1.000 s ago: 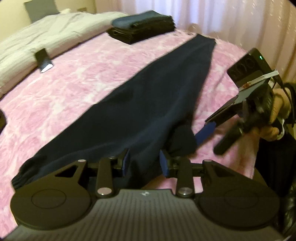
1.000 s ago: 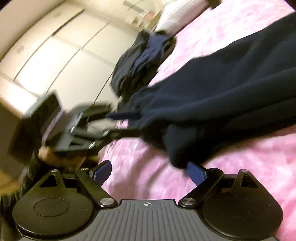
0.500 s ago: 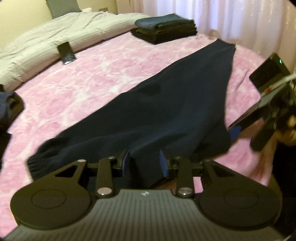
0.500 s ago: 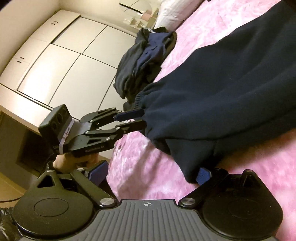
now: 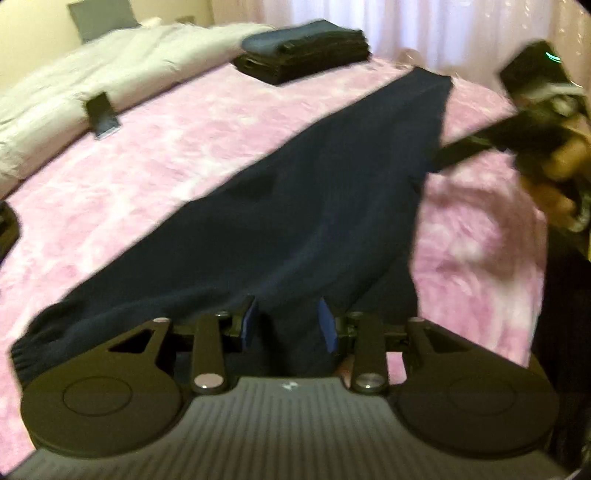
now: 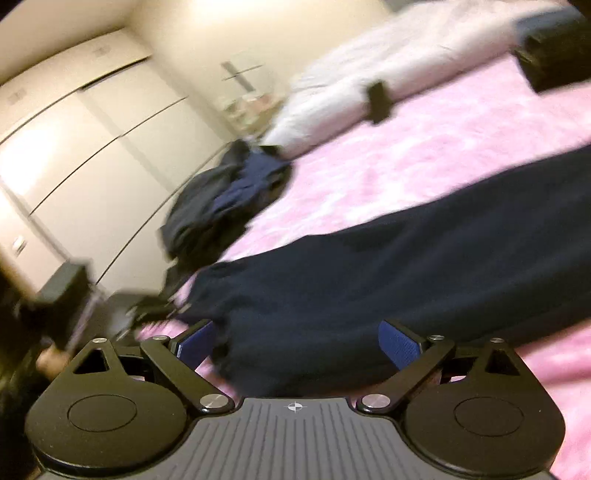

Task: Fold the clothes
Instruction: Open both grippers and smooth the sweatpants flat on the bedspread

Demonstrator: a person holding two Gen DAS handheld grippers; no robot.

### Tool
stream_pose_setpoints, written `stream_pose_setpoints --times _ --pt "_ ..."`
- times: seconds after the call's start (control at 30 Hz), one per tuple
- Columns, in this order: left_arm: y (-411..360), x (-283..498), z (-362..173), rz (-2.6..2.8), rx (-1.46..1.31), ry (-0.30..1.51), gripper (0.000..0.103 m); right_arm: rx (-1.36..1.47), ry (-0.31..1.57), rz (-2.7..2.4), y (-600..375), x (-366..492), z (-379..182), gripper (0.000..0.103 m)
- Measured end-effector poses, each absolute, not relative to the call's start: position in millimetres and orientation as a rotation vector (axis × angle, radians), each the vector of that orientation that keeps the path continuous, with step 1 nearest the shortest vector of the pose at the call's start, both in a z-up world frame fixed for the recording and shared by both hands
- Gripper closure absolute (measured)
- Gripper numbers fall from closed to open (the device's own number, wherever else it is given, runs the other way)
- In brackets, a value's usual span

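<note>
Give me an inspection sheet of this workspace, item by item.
Surface: pink bedspread, bare around the garment.
Job's things: navy trousers spread long; folded stack at the far edge.
Clutter: unfolded dark clothes heap; small black flat object by the grey duvet.
Grippers: left gripper clamps a trouser edge; right gripper has its jaws wide, cloth between, unpinched.
Cables: nothing seen.
Surroundings: white curtains, cupboard doors.

- A home bedroom.
- Bed [image 5: 229, 122] under a pink cover, with a grey duvet [image 5: 110, 70] along its far side.
- White curtains [image 5: 424, 26] behind.
- Pale wardrobe doors [image 6: 74, 147] along the wall.
- Clothes pile [image 6: 225, 199] and folded stack [image 5: 303, 51] on the bed.
</note>
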State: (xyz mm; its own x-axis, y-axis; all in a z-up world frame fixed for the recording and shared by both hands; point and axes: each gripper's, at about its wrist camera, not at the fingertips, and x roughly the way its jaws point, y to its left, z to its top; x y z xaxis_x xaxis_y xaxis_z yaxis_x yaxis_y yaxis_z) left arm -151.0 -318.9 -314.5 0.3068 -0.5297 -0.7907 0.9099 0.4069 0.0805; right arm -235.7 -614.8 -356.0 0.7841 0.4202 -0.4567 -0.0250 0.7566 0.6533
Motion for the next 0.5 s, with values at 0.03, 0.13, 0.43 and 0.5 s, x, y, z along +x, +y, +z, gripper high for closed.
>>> stream_pose_setpoints --times 0.03,0.13,0.43,0.5 --pt "-325 -153 -323 -1.025 0.620 0.781 0.071 0.680 0.662 0.243 -620 -231 -364 0.006" --pt "-331 -153 -330 -1.008 0.638 0.804 0.071 0.673 0.721 0.214 -643 -229 -380 0.006" --pt "-352 -115 -298 -0.969 0.603 0.739 0.069 0.333 0.710 0.128 -684 -217 -342 0.006" --pt "-363 -91 -300 -0.955 0.619 0.744 0.069 0.159 0.728 0.167 -682 -203 -336 0.006"
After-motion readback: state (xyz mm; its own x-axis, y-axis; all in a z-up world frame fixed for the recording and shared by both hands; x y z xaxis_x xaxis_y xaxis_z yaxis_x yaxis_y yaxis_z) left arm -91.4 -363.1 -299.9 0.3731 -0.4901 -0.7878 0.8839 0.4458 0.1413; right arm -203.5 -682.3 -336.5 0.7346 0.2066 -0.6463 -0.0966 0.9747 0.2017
